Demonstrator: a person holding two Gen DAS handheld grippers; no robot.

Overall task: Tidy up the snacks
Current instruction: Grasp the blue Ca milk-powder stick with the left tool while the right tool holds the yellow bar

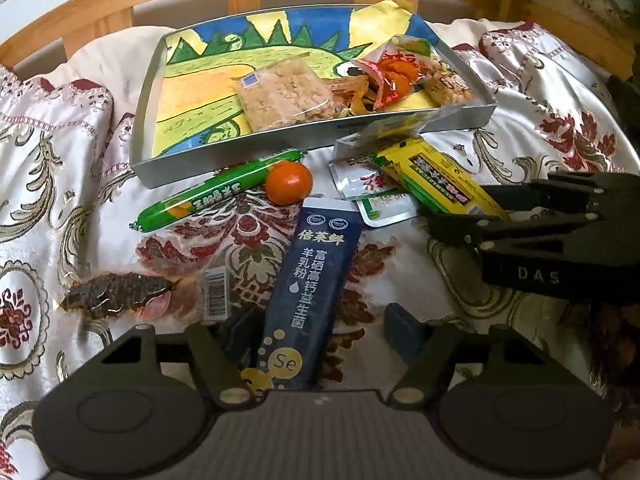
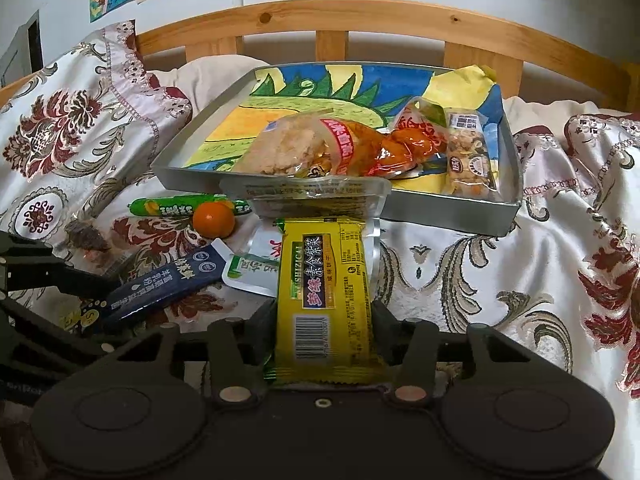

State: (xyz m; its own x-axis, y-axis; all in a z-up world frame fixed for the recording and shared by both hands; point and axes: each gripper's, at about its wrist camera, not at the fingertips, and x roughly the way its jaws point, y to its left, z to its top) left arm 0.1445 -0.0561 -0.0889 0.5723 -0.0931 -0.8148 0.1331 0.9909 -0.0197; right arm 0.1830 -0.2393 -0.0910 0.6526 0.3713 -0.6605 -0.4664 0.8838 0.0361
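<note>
- Two grippers, two packets, both on the bed quilt (image 1: 400,280) just short of the tray (image 1: 240,148).
- Right gripper (image 2: 324,332): its jaws sit tight against both long edges of the yellow packet (image 2: 326,300), so that one looks clamped. Near end is in the grip, far end rests over a clear pouch (image 2: 312,196) by the tray wall.
- Yellow packet's long axis runs straight along the fingers, pointing at the tray. Light and crinkly by the look of it; a glossy film wrapper that could slide or buckle, and anything crisp inside could crush. Holding across the narrow width near the barcode end seems right.
- Left gripper (image 1: 320,332): about half open, straddling the blue sachet (image 1: 316,280). One finger lies right against the sachet's edge, the other finger (image 1: 404,322) stands clear of it, so nothing is gripped yet.
- Blue sachet lies flat, long axis running away from the gripper and leaning slightly toward the orange (image 1: 289,182). A slim, soft stick pack, likely light and floppy; pinch it across the width at the near end.
- Green sausage (image 1: 216,196) lies slantwise just beside the tray wall, next to the orange.
</note>
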